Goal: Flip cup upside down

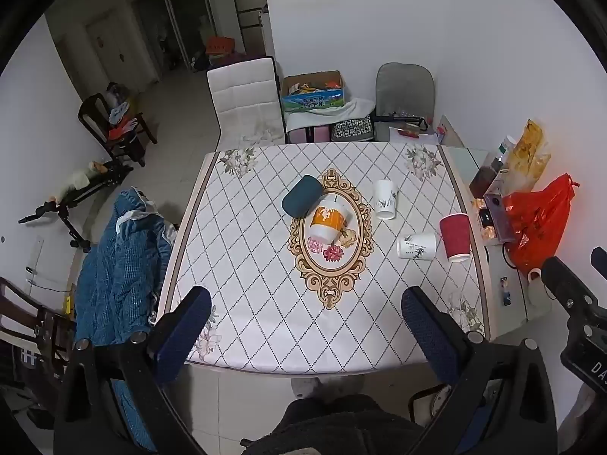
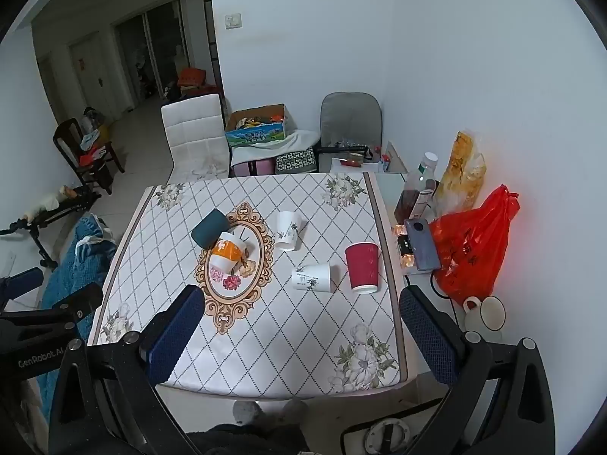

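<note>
Since the task names only a cup, and several sit on the table (image 1: 265, 303), which one is meant cannot be told. The likeliest are the two lying on their sides. Furthest left, the teal cup (image 1: 301, 196) lies tipped over beside the central medallion. It looks thick-walled and smooth, probably heavier and more slippery than the rest, so a firm pinch across its middle would suit. Touching it, the orange-and-white cup (image 1: 328, 220) leans at a tilt. It seems to be light paper that would dent if squeezed hard. To the right, the far white cup (image 1: 385, 199) stands mouth down, apparently done. Nearer, the near white cup (image 1: 416, 245) lies on its side with its mouth toward the red cup (image 1: 455, 237), which also appears inverted. That fallen white cup looks thin, light and easily crushed, so a gentle grip across the mid-body, clear of the soft rim, seems wisest before the wrist rolls it over. The left gripper (image 1: 306, 295) hovers above the near table edge, angled down at the medallion, with its blue pads spread wide around nothing. The right gripper (image 2: 299, 294) hangs alongside at a similar height and tilt, equally wide and empty. It is well apart from every cup, though closer to the fallen white one.
</note>
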